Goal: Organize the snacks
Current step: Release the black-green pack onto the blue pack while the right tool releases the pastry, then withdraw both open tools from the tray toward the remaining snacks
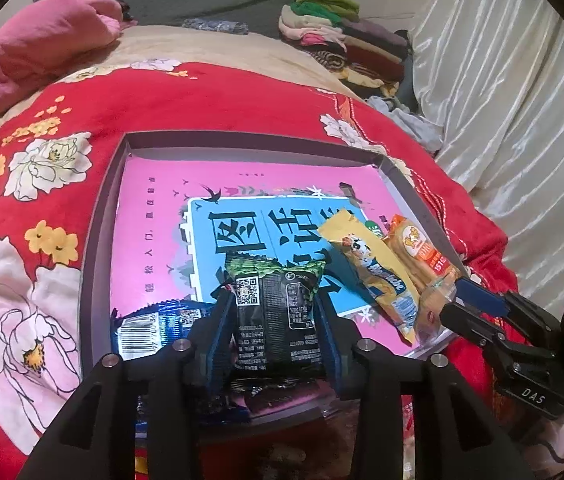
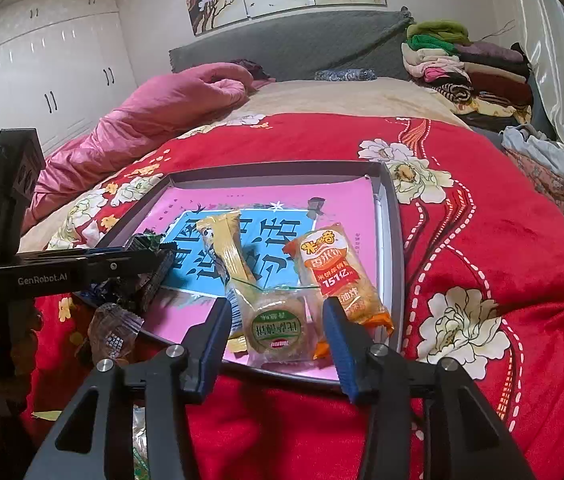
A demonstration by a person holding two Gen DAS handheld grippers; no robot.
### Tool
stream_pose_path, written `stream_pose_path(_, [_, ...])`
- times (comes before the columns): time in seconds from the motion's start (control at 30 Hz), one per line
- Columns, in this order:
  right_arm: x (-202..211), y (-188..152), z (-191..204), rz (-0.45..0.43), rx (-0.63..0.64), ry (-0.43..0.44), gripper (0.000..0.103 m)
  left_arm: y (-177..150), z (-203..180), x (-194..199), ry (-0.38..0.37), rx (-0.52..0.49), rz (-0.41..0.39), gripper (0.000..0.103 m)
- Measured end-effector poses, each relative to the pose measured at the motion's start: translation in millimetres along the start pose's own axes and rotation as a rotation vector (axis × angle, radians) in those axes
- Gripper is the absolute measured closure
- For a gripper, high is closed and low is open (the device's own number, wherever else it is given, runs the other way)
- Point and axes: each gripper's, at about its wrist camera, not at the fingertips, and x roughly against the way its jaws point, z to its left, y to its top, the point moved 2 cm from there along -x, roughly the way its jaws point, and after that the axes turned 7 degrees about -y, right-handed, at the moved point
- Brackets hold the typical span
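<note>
A shallow grey tray (image 1: 100, 216) with a pink and blue book cover (image 1: 154, 200) as its floor lies on the red flowered bedspread. My left gripper (image 1: 272, 296) has a black-and-green snack packet (image 1: 274, 308) between its fingers, and the pads touch both its sides at the tray's near edge. A blue packet (image 1: 150, 324) lies just left of it. My right gripper (image 2: 276, 303) stands open around a round pastry in a clear wrapper (image 2: 278, 324) that rests on the tray. Beyond it lie a yellow bar packet (image 2: 230, 248) and an orange packet (image 2: 337, 276).
A clear-wrapped sweet (image 2: 114, 332) lies off the tray at its near left corner. A pink quilt (image 2: 154, 112) is bunched at the back left, folded clothes (image 2: 465, 64) are stacked at the back right, and a white curtain (image 1: 513, 80) hangs along the right.
</note>
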Motion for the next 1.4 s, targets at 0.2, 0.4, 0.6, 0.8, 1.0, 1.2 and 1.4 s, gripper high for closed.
stream_pose_path(0.2, [0.1, 0.2, -0.2, 0.000, 0.000, -0.002, 0.056, 0.7, 1.0, 1.8, 0.024, -0.008, -0.008, 0.058])
stream_pose_path(0.4, [0.4, 0.5, -0.4, -0.002, -0.001, -0.005, 0.056, 2.8, 3.5, 4.1, 0.040, -0.004, -0.019, 0.056])
stream_pose_path(0.6, [1.1, 0.9, -1.0, -0.003, -0.001, -0.007, 0.055, 2.8, 3.2, 4.7, 0.034, -0.001, -0.017, 0.051])
stream_pose_path(0.8, [1.9, 1.1, -1.6, -0.003, -0.005, -0.007, 0.055, 2.1, -1.2, 4.6, 0.033, -0.016, -0.012, 0.044])
stream_pose_path(1.0, [2.8, 2.3, -3.0, -0.006, -0.008, -0.008, 0.055, 3.5, -1.6, 9.0, 0.020, -0.002, -0.013, 0.039])
stream_pose_path(1.2, [5.2, 3.0, -3.9, -0.015, -0.013, -0.007, 0.054, 6.1, 5.5, 15.6, 0.043, 0.017, -0.021, 0.031])
stream_pose_path(1.4, [7.0, 4.2, -5.7, -0.023, -0.020, -0.001, 0.050, 9.3, 9.4, 23.8, 0.042, 0.031, -0.037, 0.031])
